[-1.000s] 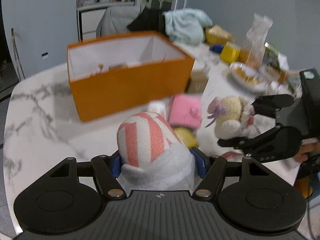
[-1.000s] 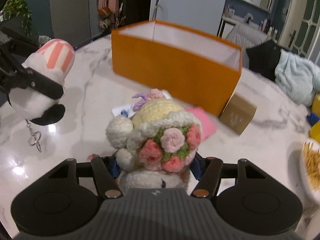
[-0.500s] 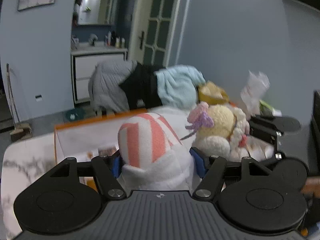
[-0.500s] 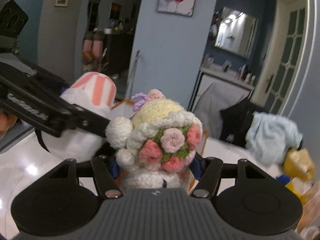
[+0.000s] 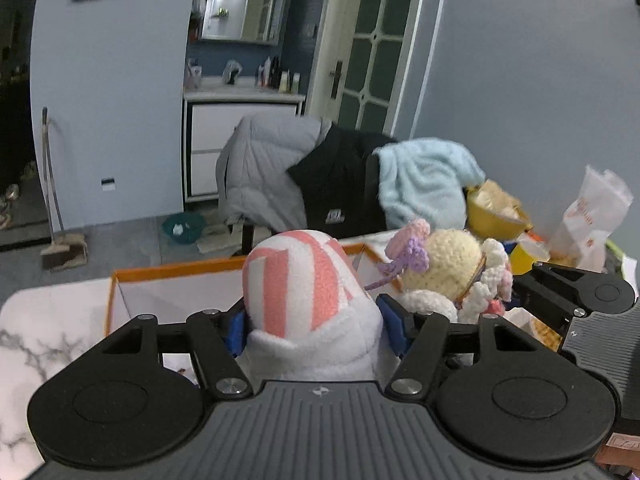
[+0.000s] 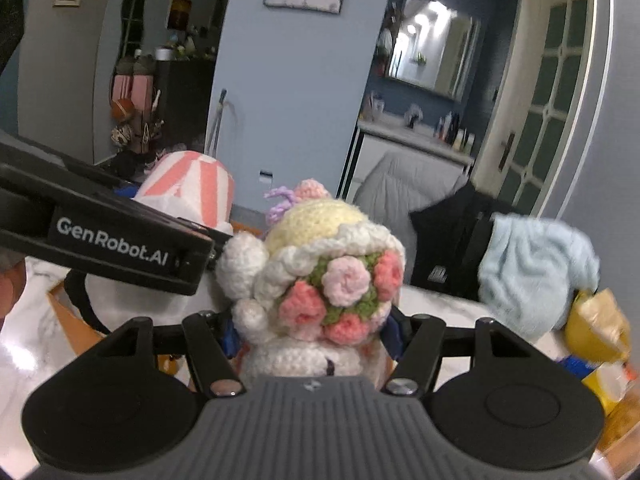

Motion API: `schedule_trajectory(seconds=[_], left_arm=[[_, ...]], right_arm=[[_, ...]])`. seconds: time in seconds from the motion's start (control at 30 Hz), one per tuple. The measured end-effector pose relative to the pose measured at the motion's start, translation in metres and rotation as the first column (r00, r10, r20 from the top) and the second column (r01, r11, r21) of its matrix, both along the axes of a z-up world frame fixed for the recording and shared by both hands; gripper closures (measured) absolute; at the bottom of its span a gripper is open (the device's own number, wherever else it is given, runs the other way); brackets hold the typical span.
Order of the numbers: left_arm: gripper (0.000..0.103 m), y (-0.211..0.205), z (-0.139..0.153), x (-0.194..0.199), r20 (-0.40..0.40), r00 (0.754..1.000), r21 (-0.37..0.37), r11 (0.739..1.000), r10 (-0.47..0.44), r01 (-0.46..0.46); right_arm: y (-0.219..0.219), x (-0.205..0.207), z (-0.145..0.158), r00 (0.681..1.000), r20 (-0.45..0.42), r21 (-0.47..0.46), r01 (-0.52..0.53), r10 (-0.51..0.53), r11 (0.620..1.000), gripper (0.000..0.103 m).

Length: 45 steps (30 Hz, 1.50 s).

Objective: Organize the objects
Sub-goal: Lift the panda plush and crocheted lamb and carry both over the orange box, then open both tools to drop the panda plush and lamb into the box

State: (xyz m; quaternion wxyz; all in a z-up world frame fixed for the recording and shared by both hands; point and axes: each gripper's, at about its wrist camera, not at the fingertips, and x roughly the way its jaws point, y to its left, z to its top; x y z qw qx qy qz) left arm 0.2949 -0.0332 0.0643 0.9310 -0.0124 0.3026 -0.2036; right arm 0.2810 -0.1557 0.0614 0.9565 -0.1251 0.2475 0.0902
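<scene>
My left gripper [image 5: 316,326] is closing its jaws on the pink-striped plush [image 5: 298,280], which hides its own lower half and most of the orange box [image 5: 168,270] beneath. My right gripper [image 6: 312,330] stays clamped on the crocheted doll [image 6: 320,264]; the box floor and whatever lies inside I can't make out

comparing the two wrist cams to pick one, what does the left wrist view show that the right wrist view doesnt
Left wrist view only: the orange box's white inside, a broom, a white paper bag.

Right wrist view only: the crochet doll's flower bouquet and the branded side of the left tongs.

Both: the pink-striped plush between the closing left tongs, the crochet doll in the right tongs, the light blue towel.
</scene>
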Motion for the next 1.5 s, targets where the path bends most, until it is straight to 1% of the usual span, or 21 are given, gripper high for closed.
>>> schedule_trajectory(seconds=[0.13,0.23,0.33,0.43,0.5,0.57,0.67,0.73,0.83,0.9,0.93,1.1,1.17,1.2,1.23,1.37,1.5], left_arm=[[0.029,-0.004,-0.019,0.013,-0.039,0.999,0.032,0.999,-0.017,0.019],[0.029,-0.004,-0.024,0.022,-0.061,0.998,0.024,1.000,-0.015,0.017],[0.030,-0.008,-0.017,0.028,-0.033,0.999,0.021,1.000,-0.021,0.022],[0.030,-0.012,-0.006,0.035,0.023,0.999,0.002,1.000,-0.031,0.031],[0.030,-0.013,-0.004,0.041,0.027,0.999,-0.005,0.999,-0.032,0.032],[0.030,-0.016,-0.010,0.047,0.006,0.999,0.008,0.999,-0.031,0.031],[0.030,-0.020,-0.027,0.056,-0.042,0.999,0.035,0.999,-0.030,0.032],[0.030,-0.020,-0.040,0.062,-0.079,0.996,0.042,0.999,-0.031,0.034],[0.030,-0.018,-0.054,0.065,-0.120,0.992,0.043,0.999,-0.027,0.032],[0.030,-0.016,-0.058,0.065,-0.126,0.992,0.040,0.999,-0.027,0.032],[0.030,-0.015,-0.057,0.065,-0.132,0.991,0.037,0.999,-0.028,0.033],[0.029,-0.019,-0.056,0.066,-0.137,0.989,0.068,0.996,-0.047,0.057],[0.025,-0.022,-0.056,0.065,-0.118,0.992,0.081,0.995,-0.042,0.052],[0.021,-0.023,-0.056,0.063,-0.109,0.994,0.094,0.995,-0.033,0.043],[0.019,-0.024,-0.056,0.063,-0.105,0.994,0.095,0.995,-0.028,0.038],[0.016,-0.020,-0.056,0.063,-0.105,0.994,0.070,0.997,-0.025,0.033],[0.015,-0.012,-0.051,0.060,-0.065,0.998,0.030,0.999,0.016,-0.014]], right_arm=[[-0.008,0.022,-0.027,0.998,-0.055,0.012,0.016,-0.016,1.000,0.037],[-0.016,0.034,-0.037,0.996,-0.081,0.040,0.031,-0.027,0.999,0.037],[-0.023,0.043,-0.032,0.996,-0.071,0.063,0.050,-0.045,0.997,0.037],[-0.032,0.045,-0.022,0.998,-0.025,0.102,0.065,-0.063,0.993,0.037],[-0.037,0.053,-0.018,0.997,-0.025,0.130,0.075,-0.072,0.989,0.037],[-0.037,0.060,-0.020,0.996,-0.048,0.130,0.079,-0.073,0.988,0.037],[-0.035,0.071,-0.033,0.991,-0.111,0.104,0.080,-0.068,0.991,0.037],[-0.032,0.079,-0.045,0.985,-0.158,0.084,0.080,-0.066,0.993,0.037],[-0.029,0.082,-0.059,0.978,-0.199,0.060,0.073,-0.060,0.996,0.036],[-0.023,0.080,-0.063,0.982,-0.180,0.017,0.061,-0.057,0.998,0.036],[-0.021,0.079,-0.065,0.983,-0.174,0.000,0.058,-0.057,0.998,0.034],[-0.017,0.080,-0.066,0.983,-0.168,-0.021,0.064,-0.067,0.998,0.025],[-0.018,0.081,-0.064,0.983,-0.169,-0.015,0.070,-0.072,0.997,0.023],[-0.019,0.081,-0.063,0.983,-0.170,-0.013,0.069,-0.070,0.998,0.023],[-0.019,0.081,-0.063,0.983,-0.170,-0.013,0.067,-0.068,0.998,0.023],[-0.020,0.078,-0.062,0.984,-0.169,-0.005,0.061,-0.061,0.998,0.023],[-0.022,0.072,-0.058,0.990,-0.124,0.027,0.071,-0.067,0.997,0.022]])
